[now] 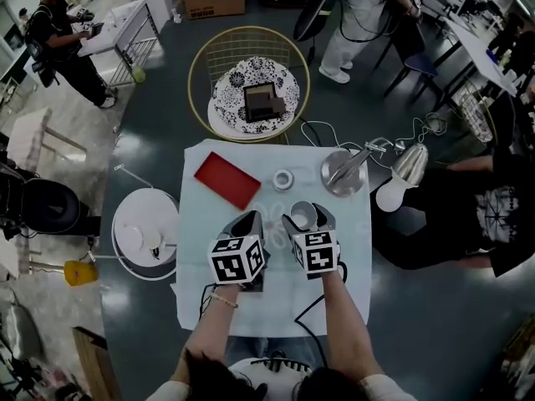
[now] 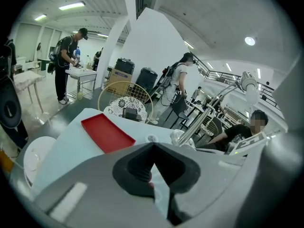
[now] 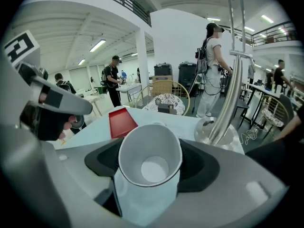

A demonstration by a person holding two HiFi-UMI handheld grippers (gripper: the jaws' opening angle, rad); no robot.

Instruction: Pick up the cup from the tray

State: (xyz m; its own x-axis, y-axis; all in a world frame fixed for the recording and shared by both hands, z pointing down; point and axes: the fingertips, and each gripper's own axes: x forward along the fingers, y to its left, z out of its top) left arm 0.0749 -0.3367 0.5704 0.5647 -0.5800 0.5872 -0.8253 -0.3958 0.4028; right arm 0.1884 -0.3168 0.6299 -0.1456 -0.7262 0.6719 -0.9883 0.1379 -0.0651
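A white paper cup is up off the white table, and my right gripper is shut on it. In the right gripper view the cup fills the space between the jaws of the right gripper, with its open mouth facing the camera and nothing inside. The red tray lies flat at the table's far left and holds nothing; it also shows as the red tray and the red tray. My left gripper hovers beside the right one, shut on nothing, as the left gripper view shows.
A roll of tape lies at the far middle of the table. A metal lamp base stands at the far right, its head hanging off the edge. Beyond are a round wire chair, a white round stand at left and a seated person at right.
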